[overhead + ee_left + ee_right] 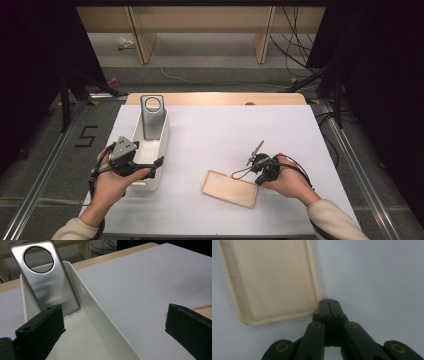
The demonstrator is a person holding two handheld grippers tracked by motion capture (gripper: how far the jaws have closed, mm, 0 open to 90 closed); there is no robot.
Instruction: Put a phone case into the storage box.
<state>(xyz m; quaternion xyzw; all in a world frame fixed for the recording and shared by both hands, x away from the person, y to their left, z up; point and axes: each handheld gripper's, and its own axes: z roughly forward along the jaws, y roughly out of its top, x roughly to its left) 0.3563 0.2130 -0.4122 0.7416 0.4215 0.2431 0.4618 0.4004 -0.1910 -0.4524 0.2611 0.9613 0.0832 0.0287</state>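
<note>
- Beige case (229, 188): flat on white sheet (240, 130), open side up, near front edge, right of centre
- Long axis: runs left-right across the table in high view, slightly skewed, right end nearer the person
- Right gripper (329, 305): jaws pressed together, nothing between them; tips just beside the case's near corner, seemingly touching its rim
- Bearing: case (269, 280) lies ahead and left of the closed tips in right gripper view
- Nearer hand: right (287, 181), just beside the case; left (112, 182) well apart
- Left gripper (150, 167): jaws spread wide, straddling the right wall of white bin (105, 322); nothing pinched
- Silver case (47, 277): upright, leaning on bin's far wall, round cut-out at top
- Judged next move: likely nudging or lifting the beige case from its right corner, towards the bin
- Writing: "5" marked on floor (86, 135) left of table; no brand or label legible on either case
</note>
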